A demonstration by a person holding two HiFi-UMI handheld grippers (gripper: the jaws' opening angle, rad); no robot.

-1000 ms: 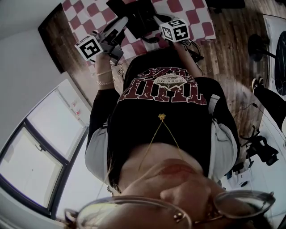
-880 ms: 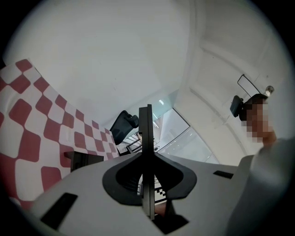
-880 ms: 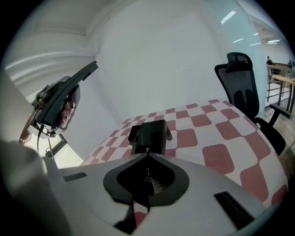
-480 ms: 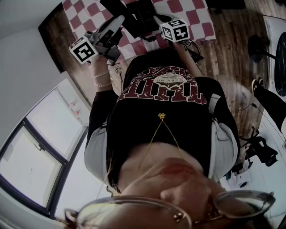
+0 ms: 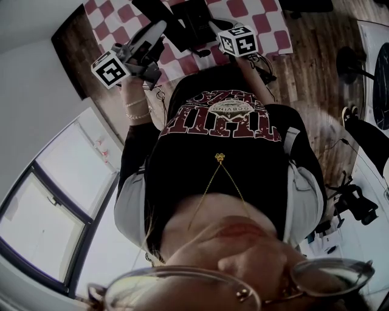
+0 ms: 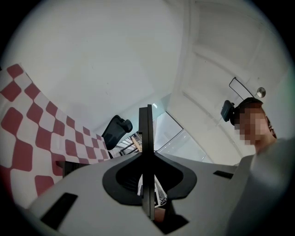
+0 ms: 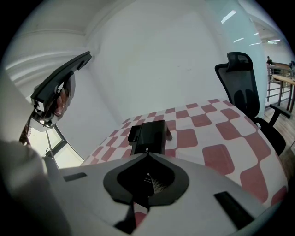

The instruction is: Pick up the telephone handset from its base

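Note:
The black telephone handset [image 5: 151, 11] hangs above the checkered table, and my left gripper [image 5: 159, 31] is shut on it. In the left gripper view the handset [image 6: 146, 138] stands edge-on as a thin black slab clamped between the grey jaws. The right gripper view shows the handset [image 7: 60, 79] raised at the upper left. The black telephone base [image 7: 148, 136] rests on the table straight ahead of my right gripper [image 7: 147, 156], whose jaws meet at the tip with nothing between them. In the head view the base [image 5: 196, 21] lies between the two grippers, the right gripper [image 5: 213, 27] beside it.
A red-and-white checkered cloth [image 7: 221, 133] covers the table. A black office chair [image 7: 240, 85] stands behind the far side of the table. Wooden floor [image 5: 316, 79] surrounds the table, with windows [image 5: 55, 200] along the white wall. The person's torso fills the middle of the head view.
My left gripper has lifted with the handset and drifted left in the head view, away from the base. The right gripper and the base have stayed put.

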